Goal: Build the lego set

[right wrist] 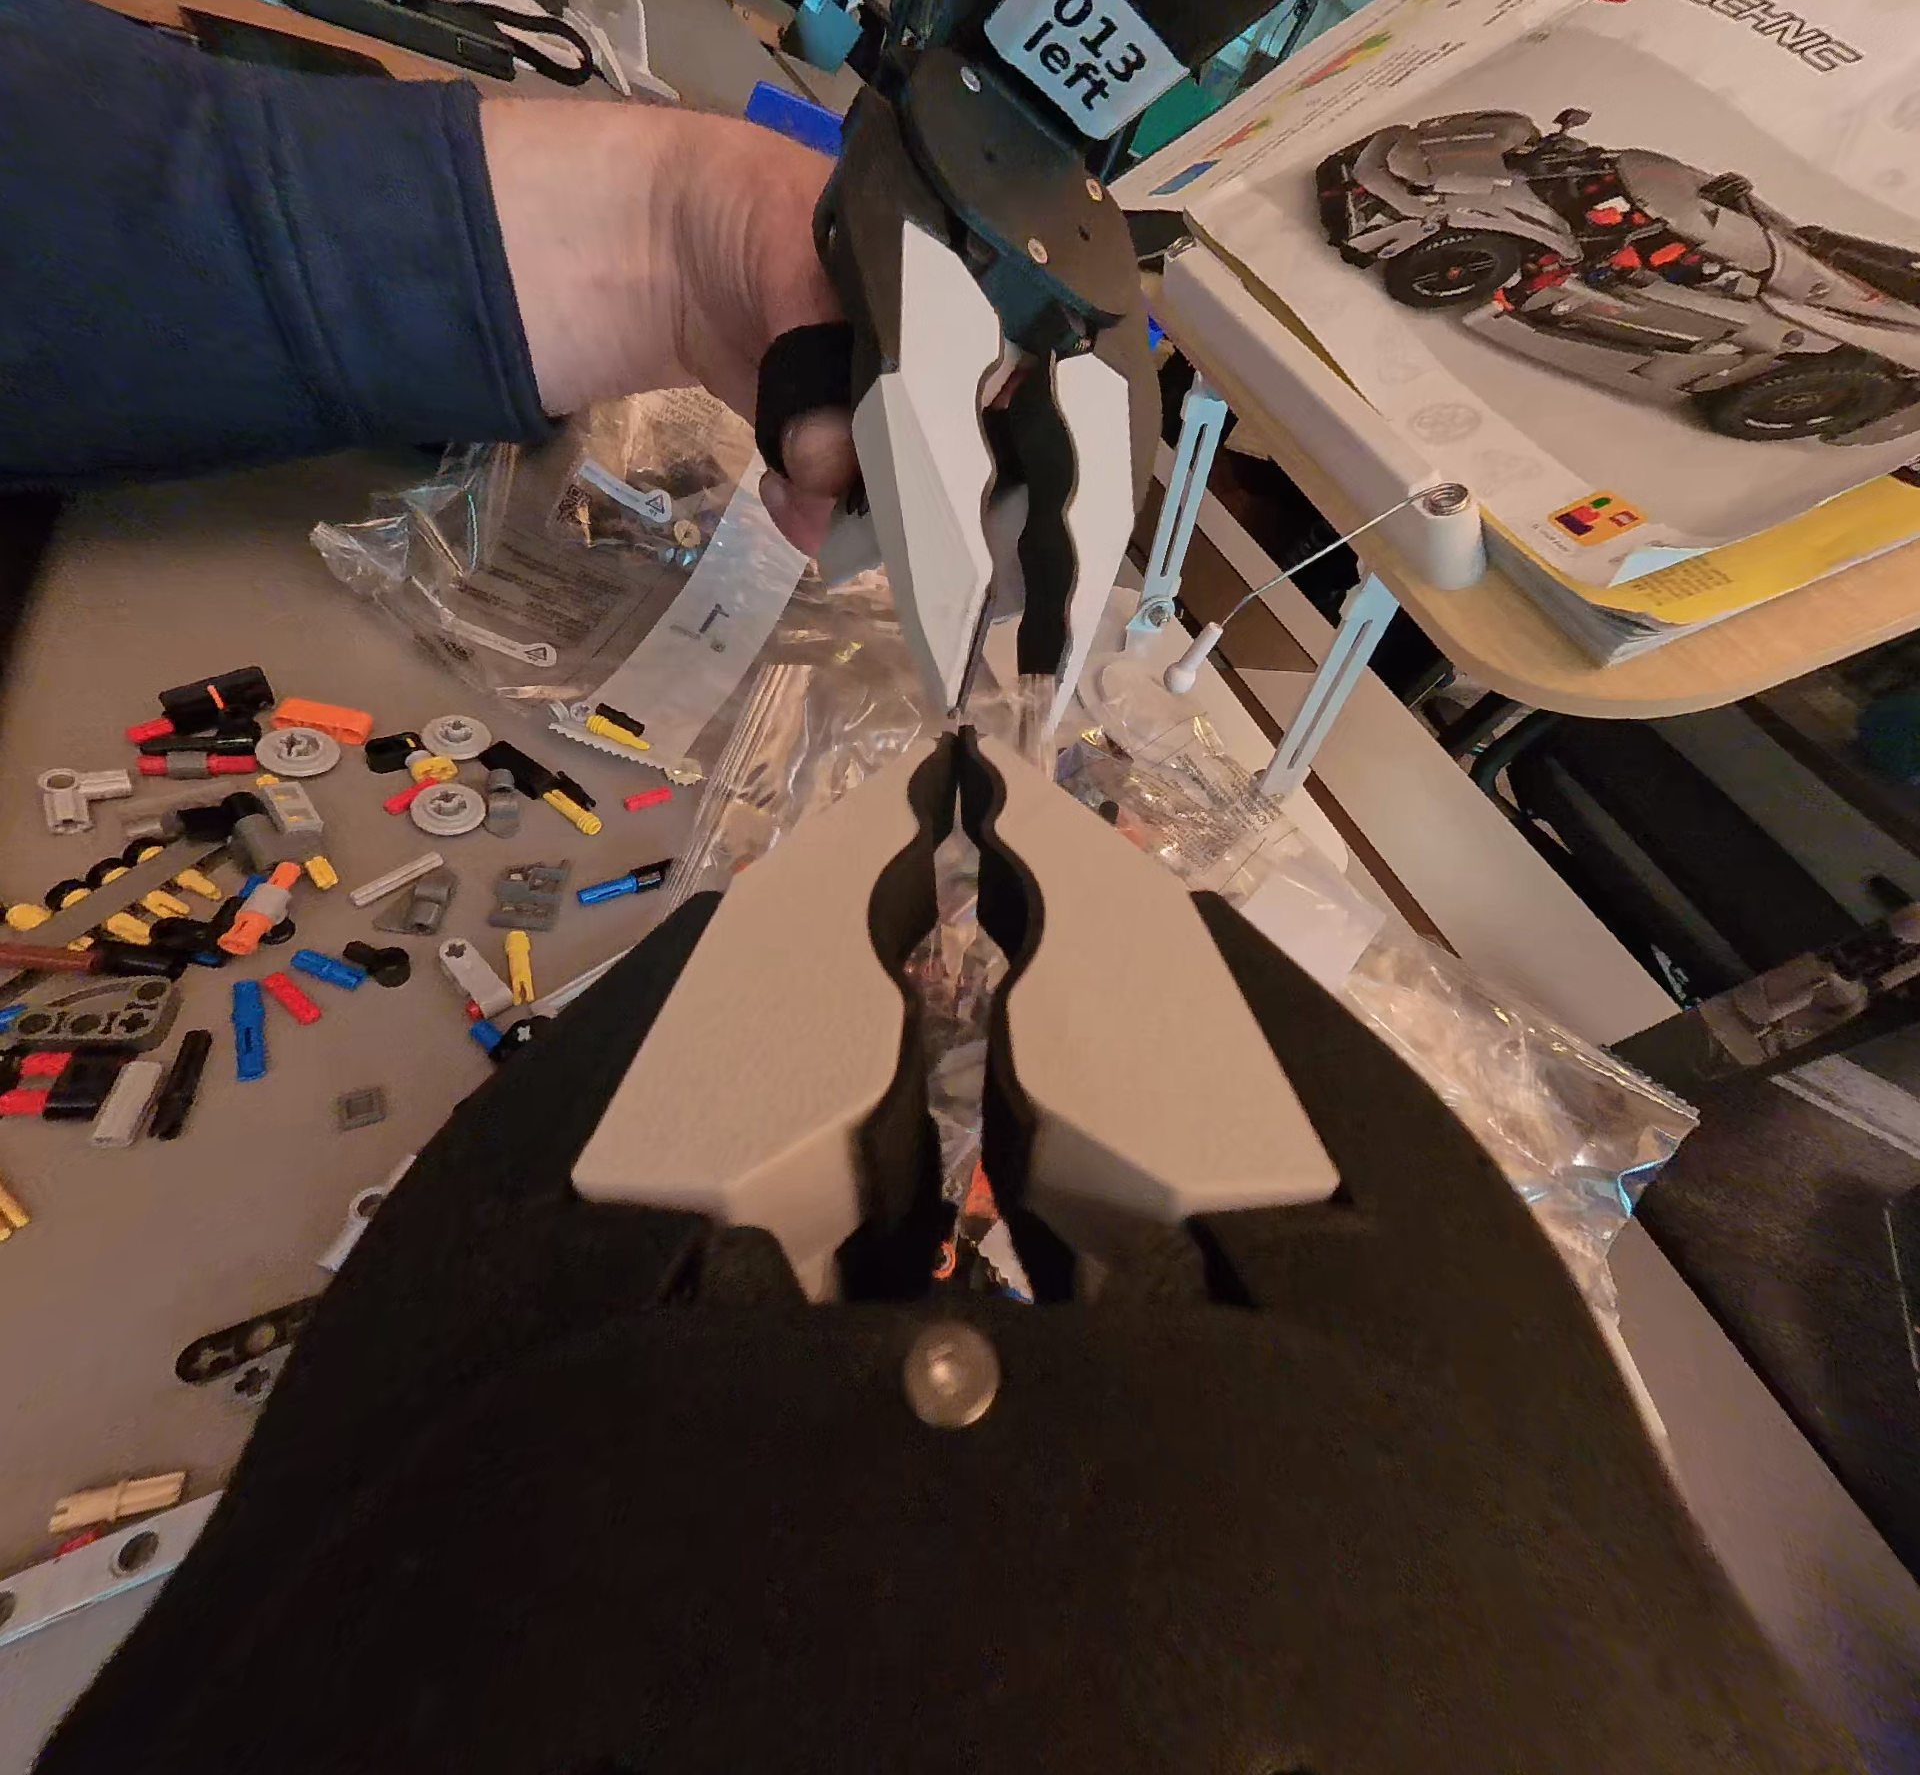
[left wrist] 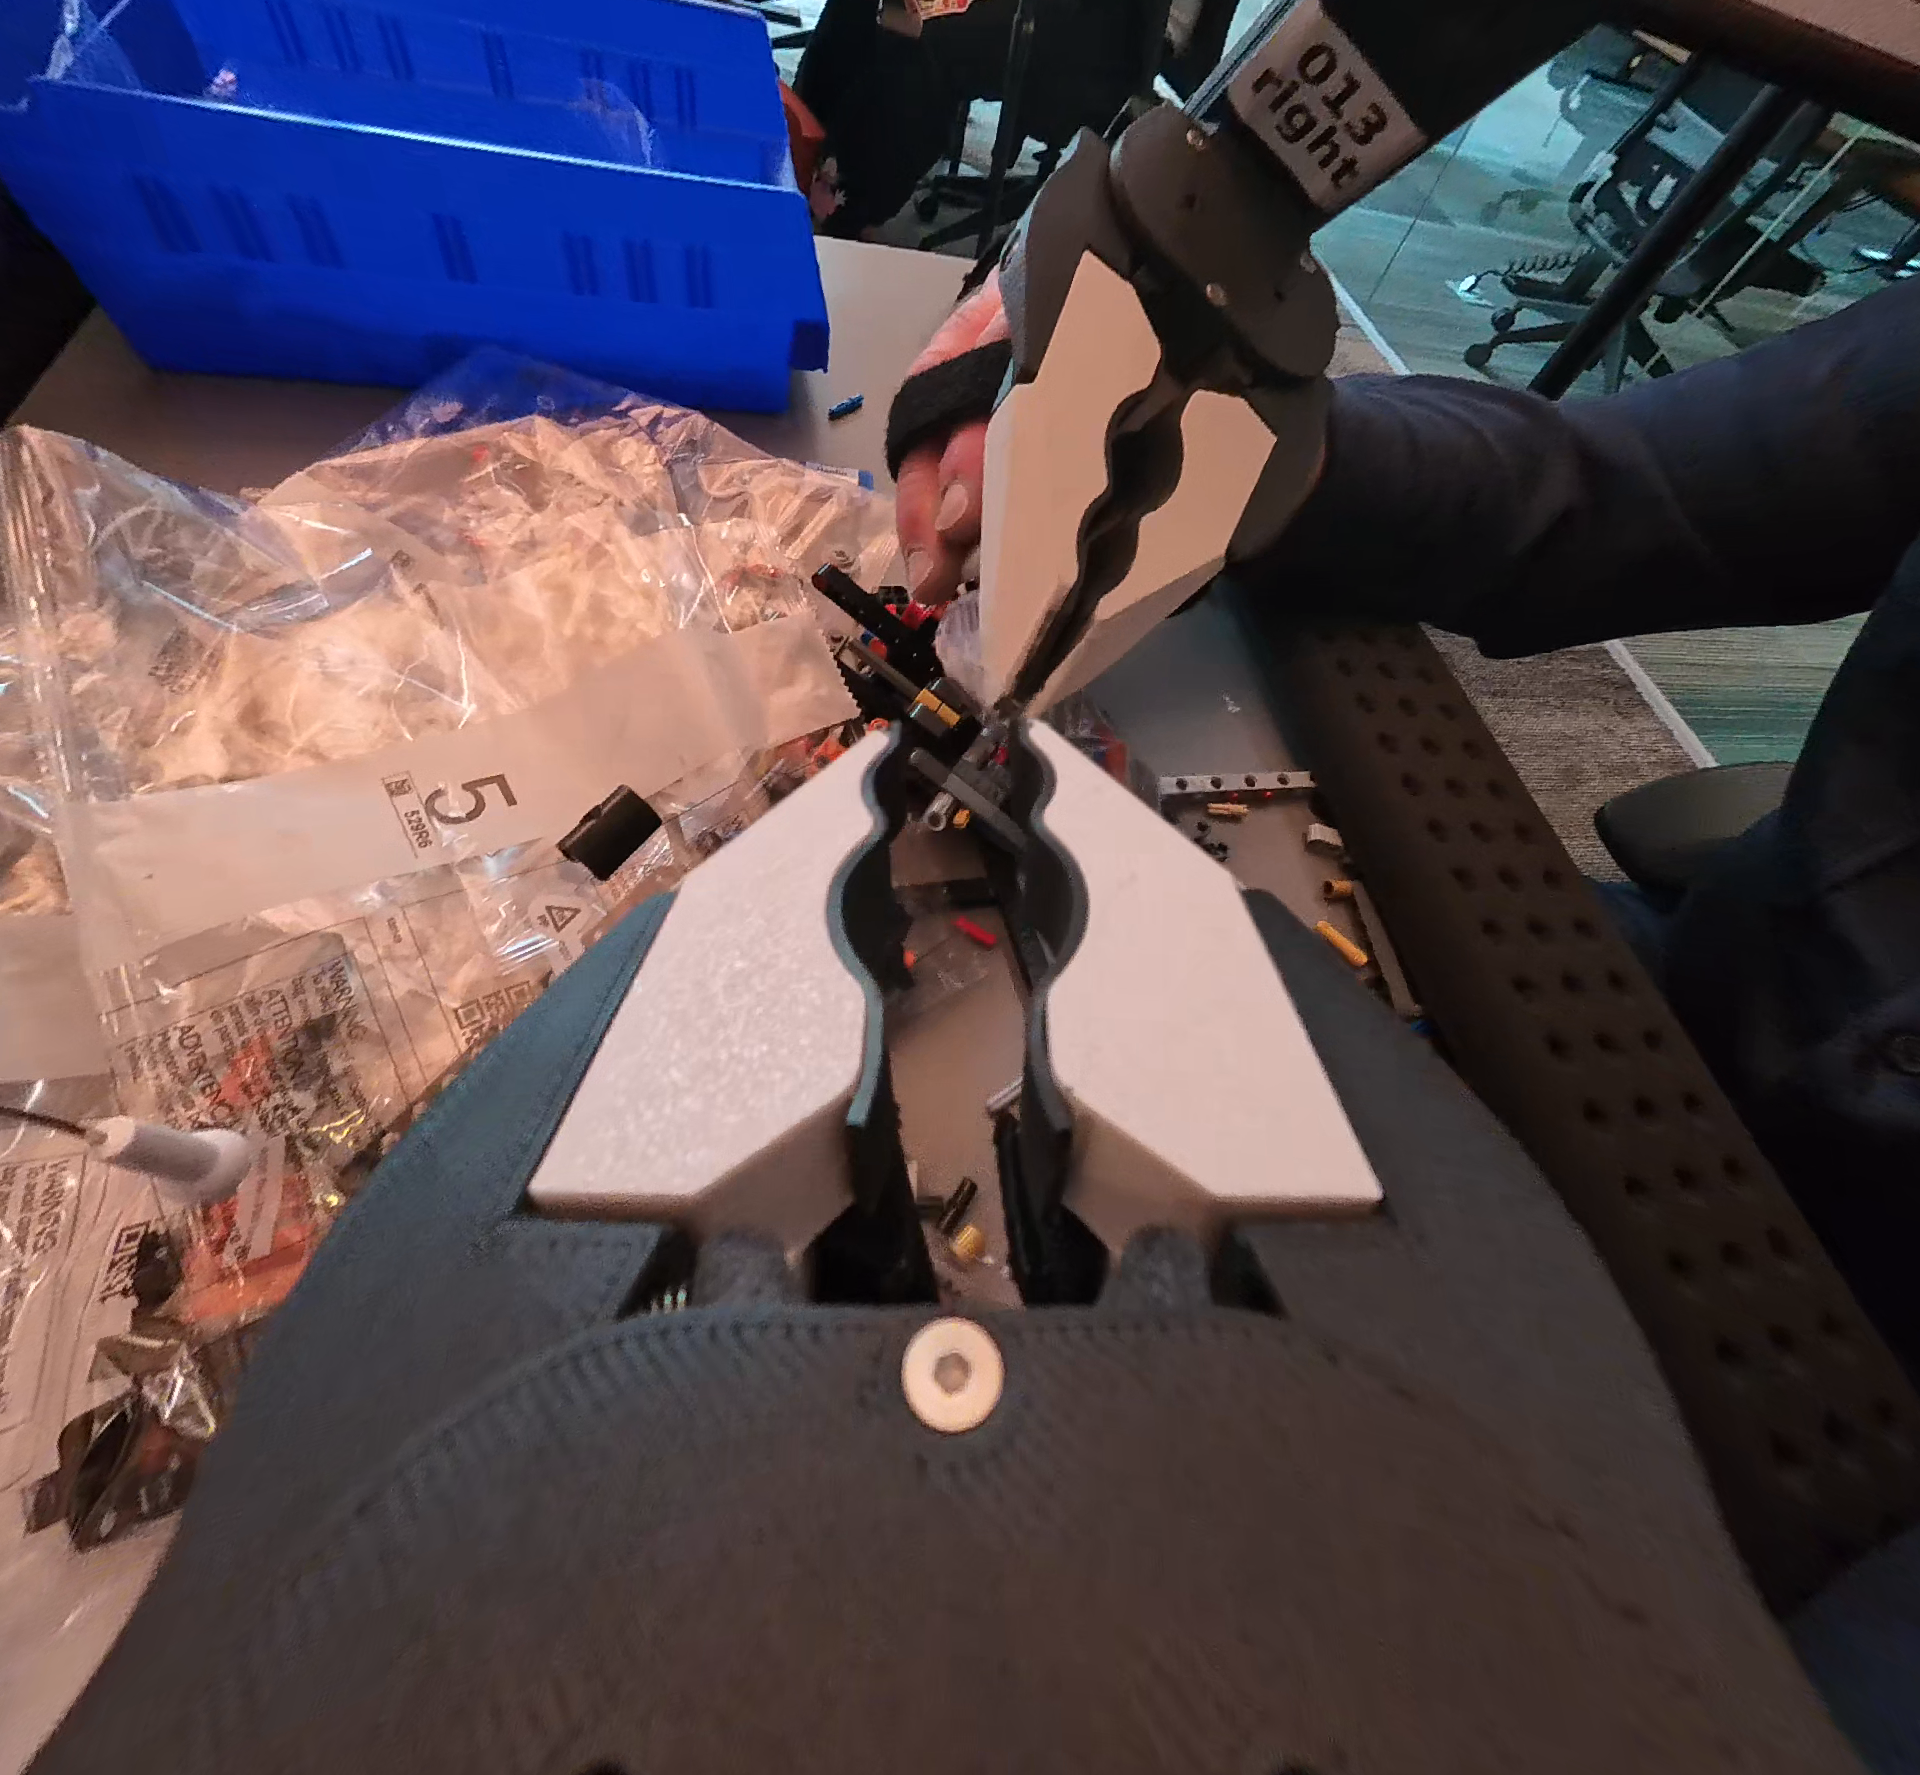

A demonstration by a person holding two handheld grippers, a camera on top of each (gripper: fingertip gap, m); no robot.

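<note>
Loose lego pieces (right wrist: 260,894) lie left of the plastic bags (right wrist: 582,562); booklet (right wrist: 1610,271) right.

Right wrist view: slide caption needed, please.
Two grippers meet tip to tip above loose Lego pieces, instruction booklet alongside.

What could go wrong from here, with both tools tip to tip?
1. The right tool and left tool meet above crumpled clear bags; a piece that slips could get lost among them.
2. Loose yellow pins lie near the edge of the table; a sleeve might sweep them off.

Grey table (left wrist: 883,291), office chairs (left wrist: 1621,198) on carpet (left wrist: 1621,707) bkgd, daylight.
</note>
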